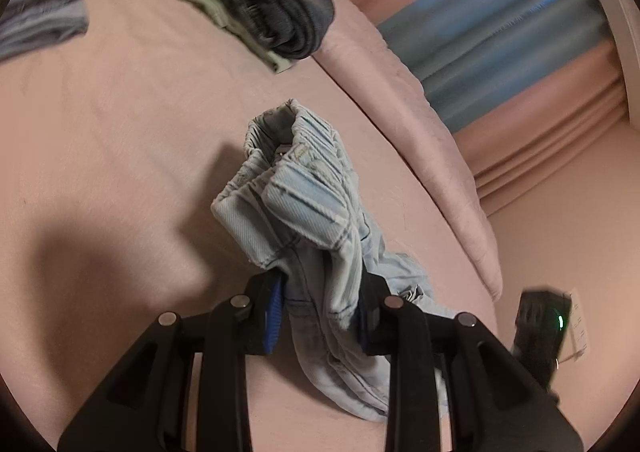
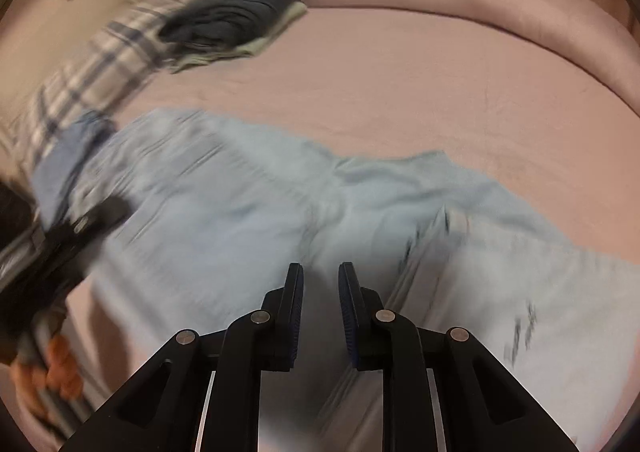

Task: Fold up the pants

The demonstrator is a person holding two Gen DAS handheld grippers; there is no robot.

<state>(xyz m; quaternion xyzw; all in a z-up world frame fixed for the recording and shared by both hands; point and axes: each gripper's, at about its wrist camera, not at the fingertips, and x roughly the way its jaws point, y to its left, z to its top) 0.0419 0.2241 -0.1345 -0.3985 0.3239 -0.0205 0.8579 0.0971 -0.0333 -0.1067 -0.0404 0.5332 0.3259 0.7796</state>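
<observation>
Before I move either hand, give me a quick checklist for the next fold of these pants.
1. Left tool gripping the pants: ok, shut on bunched denim.
2. Right tool free: ok, open, holding nothing.
3. Pants flat on the bed: not ok, the held end is bunched.
4. Right tool over the pants: ok.
5. Folded stack clear of the pants: ok.
6. Legs aligned: cannot tell, blurred.

Both grippers are black, with silver pivot screws [image 2: 260, 317] and ribbed blue-padded fingers [image 1: 273, 318] (bare-skinned hand [image 2: 48, 376]).
</observation>
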